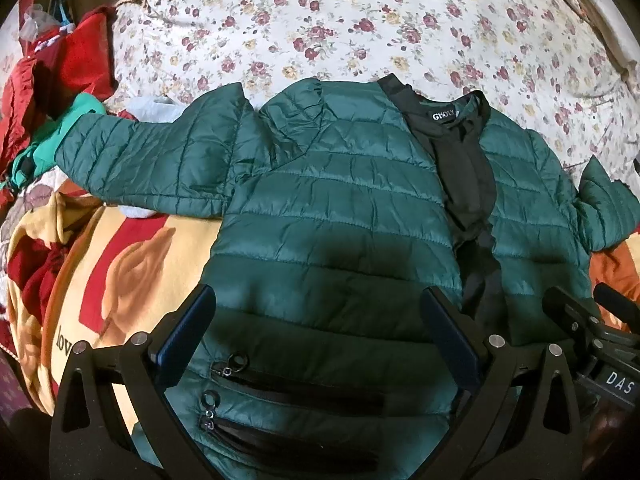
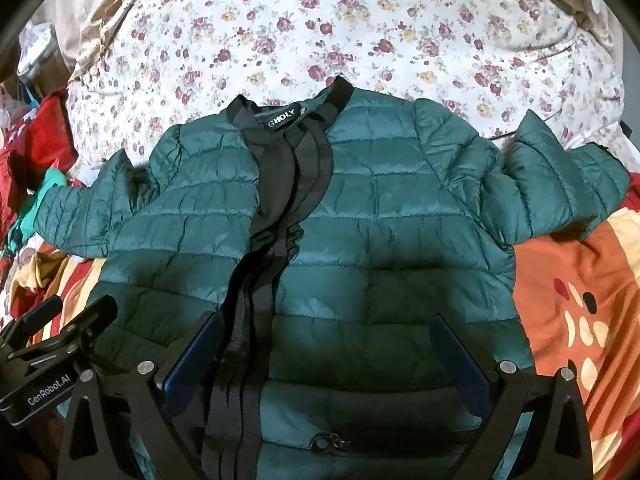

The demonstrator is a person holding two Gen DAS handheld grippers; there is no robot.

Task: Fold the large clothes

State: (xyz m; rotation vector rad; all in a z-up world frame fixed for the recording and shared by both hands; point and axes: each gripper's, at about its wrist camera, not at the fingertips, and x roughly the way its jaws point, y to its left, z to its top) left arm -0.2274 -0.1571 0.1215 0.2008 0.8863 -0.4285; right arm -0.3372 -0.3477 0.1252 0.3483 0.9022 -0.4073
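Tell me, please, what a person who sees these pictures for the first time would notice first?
The eye falls first on the dark green quilted jacket, spread front-up across the middle of the bed with both sleeves out to the sides and a black band down its front. Behind it lies a white sheet with red flowers. Low in each view, the open left gripper and right gripper hang above the jacket's lower part.

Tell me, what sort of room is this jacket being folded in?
Most likely a bedroom at home. The green jacket lies spread on a bed covered with a floral sheet and a patterned blanket, with more clothes heaped beside it.
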